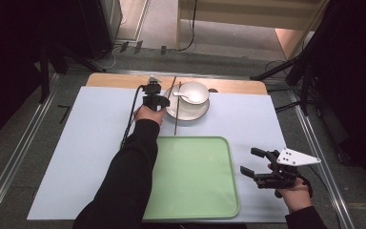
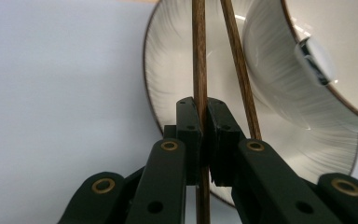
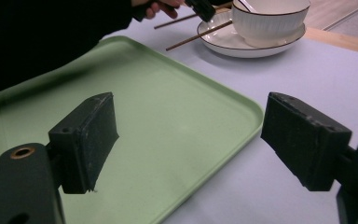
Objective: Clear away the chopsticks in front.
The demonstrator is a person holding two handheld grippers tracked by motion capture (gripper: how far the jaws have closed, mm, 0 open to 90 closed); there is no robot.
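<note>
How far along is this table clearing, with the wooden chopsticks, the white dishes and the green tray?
It looks barely begun. The flat green plastic tray holds nothing. In hand: the left gripper is shut on one brown wooden chopstick beside the white ribbed plate. Probably left: the second chopstick, the white ribbed bowl and its spoon. The right gripper hangs open over the tray's edge.

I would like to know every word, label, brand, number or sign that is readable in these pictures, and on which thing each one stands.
None: no readable text in any view.
The tray, plate, bowl and chopsticks are plain.
The grey plate on the right gripper has small dark holes, no writing.
The left gripper, shut on one chopstick, bears no label.
</note>
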